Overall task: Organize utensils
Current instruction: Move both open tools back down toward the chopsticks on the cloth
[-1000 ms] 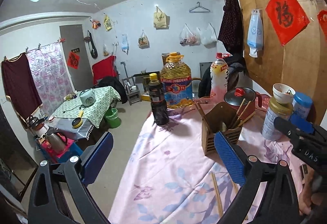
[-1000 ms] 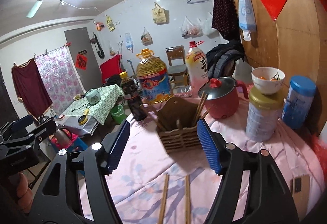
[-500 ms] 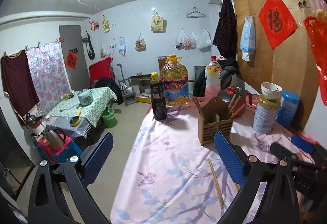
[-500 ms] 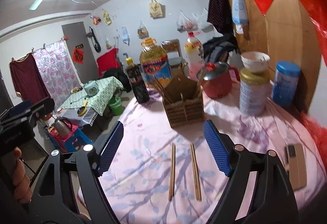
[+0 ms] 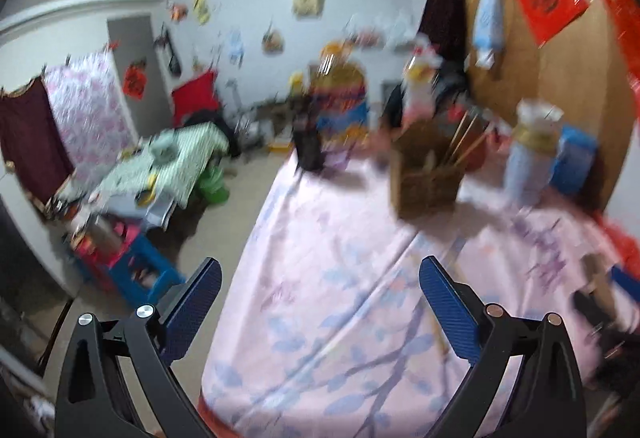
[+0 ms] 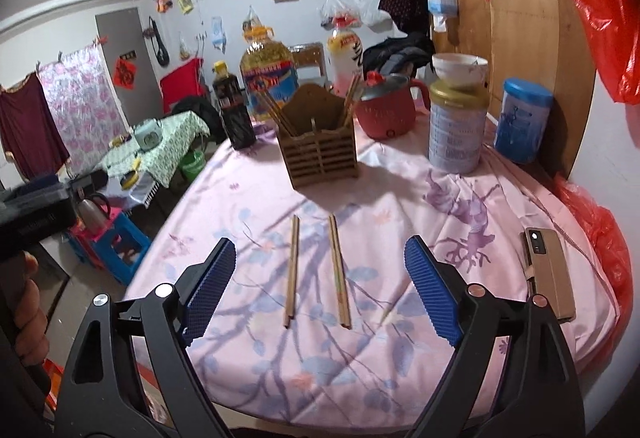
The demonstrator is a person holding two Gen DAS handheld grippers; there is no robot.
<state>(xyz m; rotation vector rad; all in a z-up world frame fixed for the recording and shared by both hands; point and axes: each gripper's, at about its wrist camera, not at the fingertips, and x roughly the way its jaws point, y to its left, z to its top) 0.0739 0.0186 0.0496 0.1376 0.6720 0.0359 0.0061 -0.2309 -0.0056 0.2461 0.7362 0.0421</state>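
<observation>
Two wooden chopsticks (image 6: 292, 270) (image 6: 339, 270) lie side by side on the pink flowered tablecloth (image 6: 400, 206). A slatted wooden utensil holder (image 6: 322, 158) stands behind them with several chopsticks upright in it. My right gripper (image 6: 320, 250) hovers over the near ends of the two loose chopsticks, its jaws opening, touching neither. My left gripper (image 5: 320, 266) is open over the cloth near the table's left edge, with nothing between its fingers. The left wrist view is blurred; the holder (image 5: 428, 174) shows at the back.
Behind the holder stand a dark sauce bottle (image 6: 236, 114), an oil jug (image 6: 270, 74), a red pot (image 6: 386, 114), a tin (image 6: 456, 130) with a bowl (image 6: 460, 68) on it, and a blue can (image 6: 524, 122). A phone (image 6: 548, 270) lies at the right. A hand (image 6: 28, 318) shows far left.
Both grippers have pulled back from the holder and tilted down. The right jaws have spread wider, and the two loose chopsticks now lie between them in the view.
</observation>
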